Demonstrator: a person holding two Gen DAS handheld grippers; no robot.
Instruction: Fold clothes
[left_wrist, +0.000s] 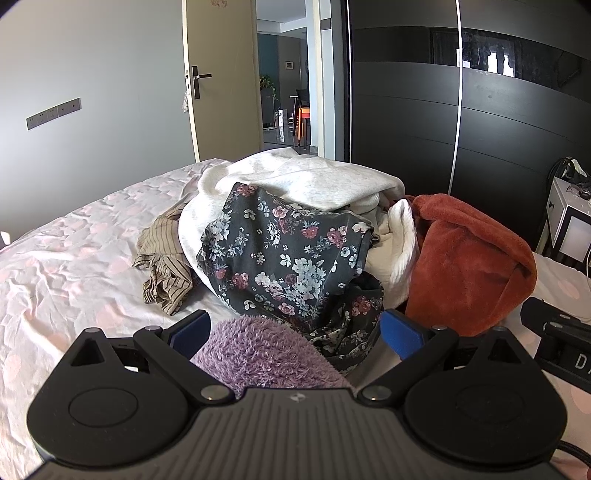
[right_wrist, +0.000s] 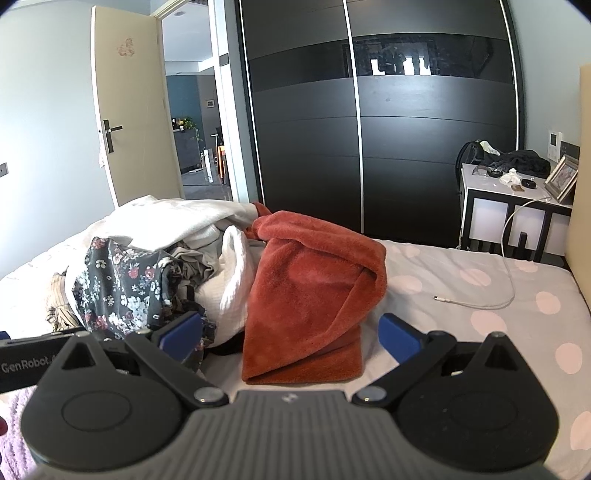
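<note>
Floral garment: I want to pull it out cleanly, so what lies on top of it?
A pale grey garment drapes over the floral garment at its far edge. The near part is uncovered. How far it runs underneath is hidden.

Dotted bed (right_wrist: 480, 273), clothes pile (left_wrist: 295, 236), white cable (right_wrist: 476, 303)
</note>
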